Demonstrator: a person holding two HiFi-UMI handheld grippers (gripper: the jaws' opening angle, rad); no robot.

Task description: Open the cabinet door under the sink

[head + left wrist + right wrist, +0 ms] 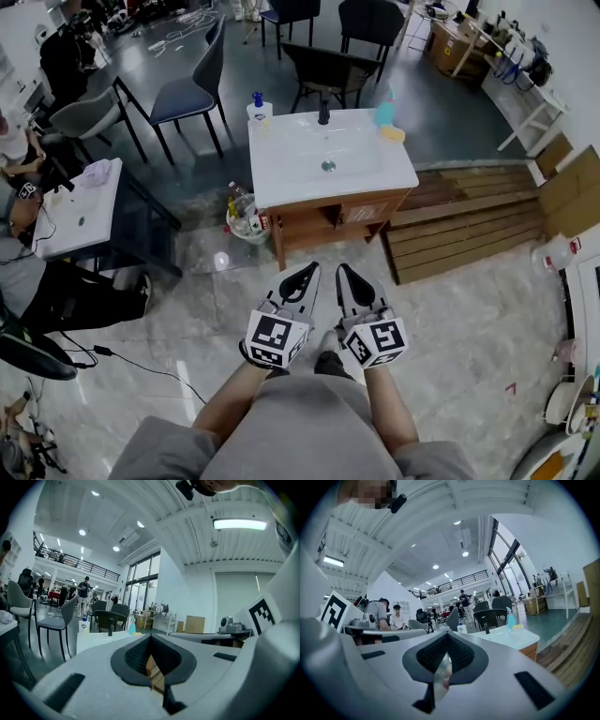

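Note:
A white sink top (281, 159) with a black faucet (323, 112) rests on a brown wooden cabinet (309, 217), a short way ahead of me on the floor. The cabinet's front faces me; I cannot tell whether its door stands ajar. Both grippers are held side by side in the air well short of the cabinet, touching nothing. My left gripper (309, 269) (151, 637) is shut and empty. My right gripper (345, 270) (447, 633) also has its jaws together with nothing between them. The sink top (511, 637) and cabinet wood (528, 651) show in the right gripper view.
A soap bottle (259, 106) and a blue spray bottle (384, 112) stand on the sink's back edge. A basket of bottles (246, 220) sits at the cabinet's left foot. Wooden planks (469, 220) lie to its right. Chairs (323, 70) stand behind; a white table (80, 206) and seated people are left.

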